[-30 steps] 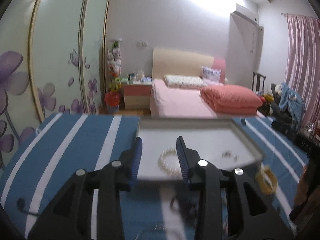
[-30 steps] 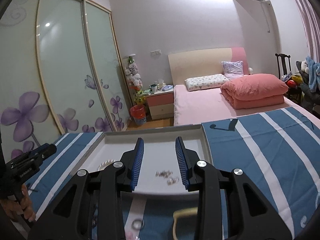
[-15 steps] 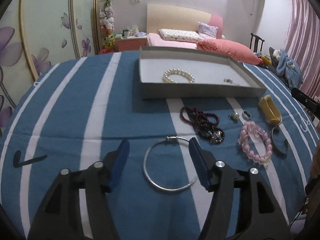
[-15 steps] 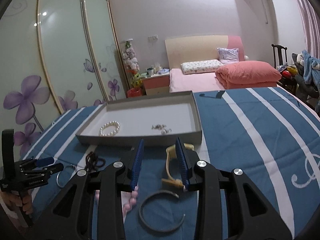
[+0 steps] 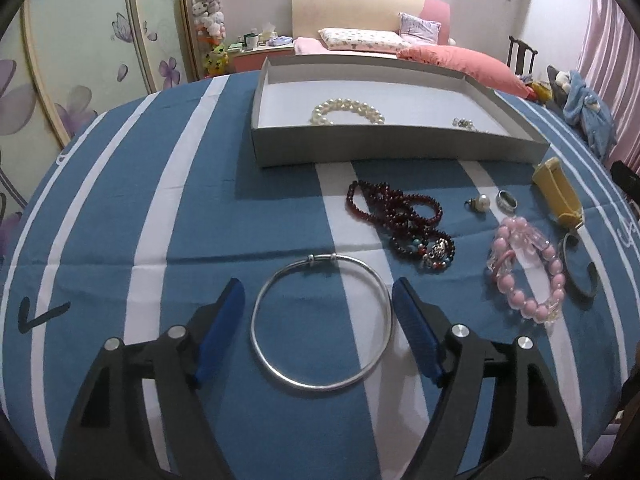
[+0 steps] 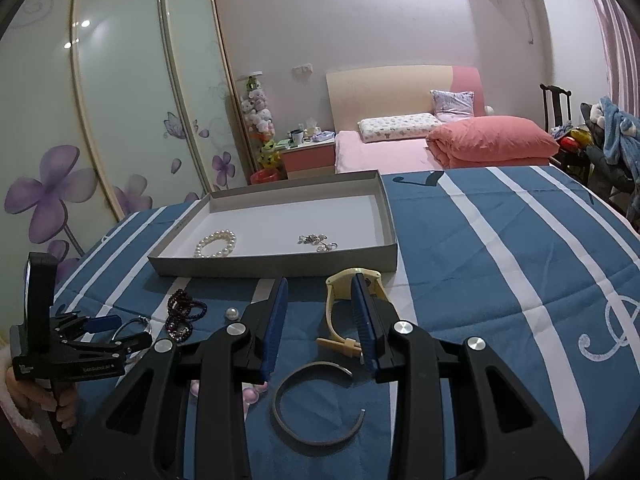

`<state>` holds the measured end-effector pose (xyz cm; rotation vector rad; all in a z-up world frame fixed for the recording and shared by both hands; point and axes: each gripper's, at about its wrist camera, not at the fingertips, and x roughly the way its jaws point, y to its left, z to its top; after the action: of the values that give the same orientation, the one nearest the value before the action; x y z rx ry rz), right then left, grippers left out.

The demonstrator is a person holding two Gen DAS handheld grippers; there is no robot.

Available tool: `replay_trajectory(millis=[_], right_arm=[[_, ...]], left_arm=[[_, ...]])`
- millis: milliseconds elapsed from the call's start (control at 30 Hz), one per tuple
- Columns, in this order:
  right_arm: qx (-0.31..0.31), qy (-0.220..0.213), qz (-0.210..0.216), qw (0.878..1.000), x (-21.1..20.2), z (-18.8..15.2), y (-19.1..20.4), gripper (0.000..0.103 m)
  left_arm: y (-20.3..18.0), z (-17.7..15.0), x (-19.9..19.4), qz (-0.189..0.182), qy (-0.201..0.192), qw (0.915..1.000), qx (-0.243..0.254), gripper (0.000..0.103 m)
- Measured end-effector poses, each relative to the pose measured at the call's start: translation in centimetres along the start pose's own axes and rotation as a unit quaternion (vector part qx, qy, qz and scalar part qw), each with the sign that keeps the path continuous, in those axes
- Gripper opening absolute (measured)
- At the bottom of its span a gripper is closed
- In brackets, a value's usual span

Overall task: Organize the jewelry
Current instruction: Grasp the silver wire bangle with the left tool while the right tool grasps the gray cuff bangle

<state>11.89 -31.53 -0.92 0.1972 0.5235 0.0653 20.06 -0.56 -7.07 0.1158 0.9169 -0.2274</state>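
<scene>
left wrist view: the left gripper (image 5: 318,304) is opening its jaws astride the silver bangle (image 5: 322,322), nothing pressing yet. the thin hoop is risking sliding toward 12 o'clock if one pad (image 5: 416,330) is touching first.

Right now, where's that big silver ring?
In the left wrist view, the silver bangle lies flat on the striped cloth between the opening left gripper fingers, near the dark red beads.

You face a pink bed (image 6: 384,152) by a pale wall (image 6: 360,20). A big wardrobe (image 6: 100,100) with purple flowers stands left. Pink curtains (image 5: 608,60) hang right.
</scene>
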Motion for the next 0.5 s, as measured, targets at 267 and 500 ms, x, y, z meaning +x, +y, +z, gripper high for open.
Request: replay_trajectory(millis=[267,500], right_arm=[[-0.01,0.016,-0.007,1.0,-0.7,-1.0,-0.1,0.034],[-0.017,0.082,-0.014,0.996,-0.1,-3.0,-0.6,0.052]], left_arm=[[0.4,-0.1,-0.2,0.007,-0.002,1.0,-0.003,0.068],[4.1,-0.5,-0.7,0.04,-0.001,0.9982,-0.045,0.068]])
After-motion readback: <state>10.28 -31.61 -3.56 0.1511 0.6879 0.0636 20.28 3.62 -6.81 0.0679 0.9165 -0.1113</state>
